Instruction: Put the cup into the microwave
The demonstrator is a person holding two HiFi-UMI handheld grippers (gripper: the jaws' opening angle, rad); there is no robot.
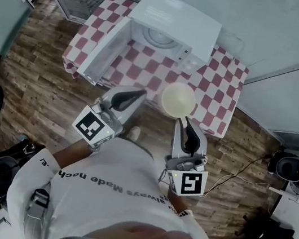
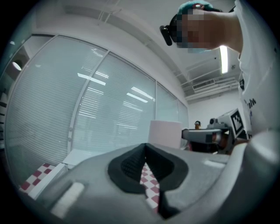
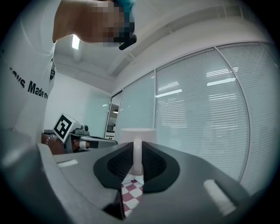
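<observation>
Over the checkered table (image 1: pixel 225 78), head view: the cup (image 1: pixel 178 100) hangs in the air off the tip of your right gripper (image 1: pixel 184 120), above the near table edge. The microwave (image 1: pixel 174 26) stands at 11 o'clock from the cup, with its door (image 1: pixel 105 51) swung open toward 9 o'clock and the cavity facing you. Your left gripper (image 1: pixel 138 93) hovers at 9 o'clock of the cup, apart from it and near the door's free edge.

Left gripper view: the jaws are pressed together with nothing between them. The cup shows beyond them at 1 o'clock, untouched by this gripper.

Right gripper view: the jaws are clamped on the cup's handle only, and the cup body stands upright just beyond the tips.

Risks, as judged:
- A handle-only grip leaves the cup free to pivot round the pads. A sharp move could tilt it or let it slip.
- On entry, the rim may clip the top of the opening, or the base may catch the front sill. Either could knock the cup loose.
- Your left gripper is close to the door, and a stray nudge would swing the door into the cup's path.
- What the cup holds cannot be told, so treat it as able to spill.
</observation>
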